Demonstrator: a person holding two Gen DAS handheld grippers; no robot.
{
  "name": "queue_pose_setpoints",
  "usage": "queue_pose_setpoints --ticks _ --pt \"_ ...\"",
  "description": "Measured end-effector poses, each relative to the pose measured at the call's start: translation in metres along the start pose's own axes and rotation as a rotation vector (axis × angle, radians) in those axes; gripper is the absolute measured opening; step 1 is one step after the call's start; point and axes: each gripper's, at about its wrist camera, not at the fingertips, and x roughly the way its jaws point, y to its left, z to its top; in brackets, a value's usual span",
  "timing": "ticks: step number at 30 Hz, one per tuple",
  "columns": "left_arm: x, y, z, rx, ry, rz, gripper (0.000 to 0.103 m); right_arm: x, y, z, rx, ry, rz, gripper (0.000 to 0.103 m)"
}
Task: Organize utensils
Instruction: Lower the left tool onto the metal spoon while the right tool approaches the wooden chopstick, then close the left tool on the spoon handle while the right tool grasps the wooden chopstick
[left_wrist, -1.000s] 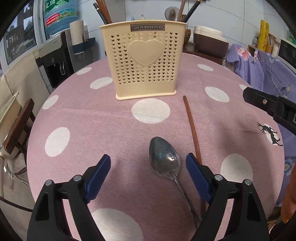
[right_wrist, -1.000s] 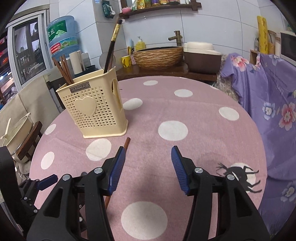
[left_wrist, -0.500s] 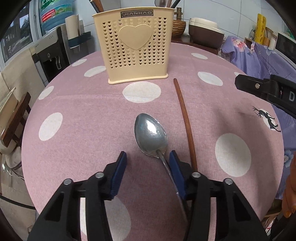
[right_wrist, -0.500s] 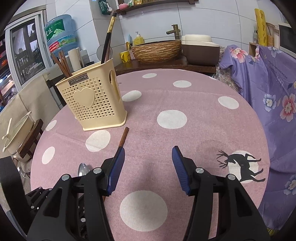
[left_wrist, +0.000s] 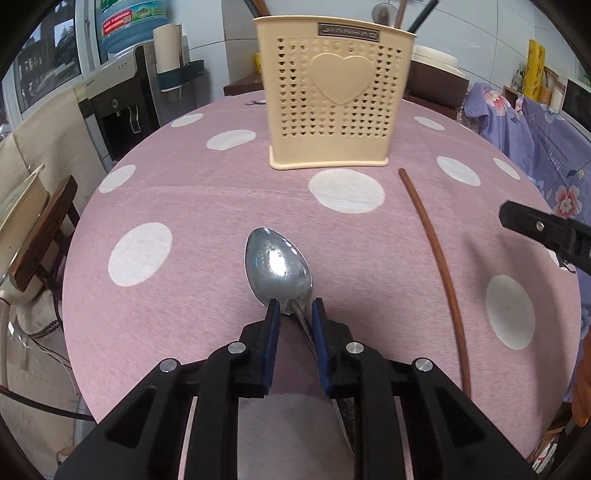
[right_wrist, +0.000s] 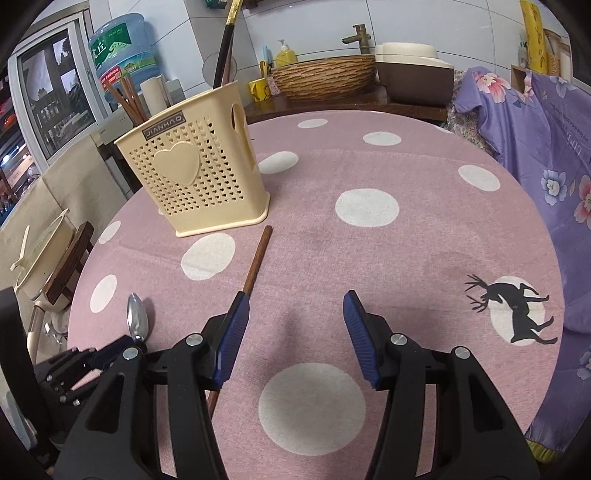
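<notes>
Left hand-held gripper (left_wrist: 293, 310): jaws narrow, just been closing; the spoon's neck lies between the blue pads, and whether they press it cannot be told.
Spoon (left_wrist: 277, 267): flat on the desk (left_wrist: 207, 206), bowl up, pointing to 12 o'clock; handle runs under the gripper, mostly hidden.
Right hand-held gripper (right_wrist: 295, 325): jaws about half apart, nothing between the pads, over bare pink cloth.
Chopstick (left_wrist: 436, 254): lies at 3 o'clock of the spoon, apart from it; lower end hidden behind the left finger (right_wrist: 232, 332) in the right wrist view.
Holder (left_wrist: 332, 96): cream, perforated, upright at 12 o'clock of the spoon; utensils inside cut off by the frame top.
Background: shelf and sink area blurred, small items hard to make out.
</notes>
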Motion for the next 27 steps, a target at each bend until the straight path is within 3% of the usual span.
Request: queue_pose_setpoints --ticks 4,5,6,8,16,20,25,27 --pt "0.0 0.006 0.001 -0.02 0.002 -0.019 0.02 0.004 0.003 -0.003 0.004 0.015 0.007 0.054" --pt "0.0 0.006 0.0 -0.022 0.004 -0.017 0.031 0.004 0.003 -0.004 0.004 0.017 0.009 0.054" --pt "0.0 0.007 0.0 -0.03 0.008 -0.015 0.054 0.004 0.003 -0.005 0.003 0.019 0.01 0.054" --pt "-0.001 0.01 -0.002 -0.065 0.008 -0.018 0.07 0.005 0.002 -0.006 0.003 0.021 0.012 0.054" --pt "0.011 0.005 0.009 -0.086 0.035 0.064 0.069 0.006 -0.007 -0.01 0.024 0.034 0.018 0.054" --pt "0.019 -0.001 0.023 -0.094 0.063 0.063 0.058 0.008 -0.011 -0.013 0.036 0.044 0.023 0.054" --pt "0.025 -0.007 0.031 -0.093 0.071 0.066 0.053 0.008 -0.011 -0.014 0.039 0.049 0.03 0.054" --pt "0.025 -0.008 0.033 -0.09 0.076 0.06 0.044 0.009 -0.011 -0.014 0.04 0.05 0.031 0.054"
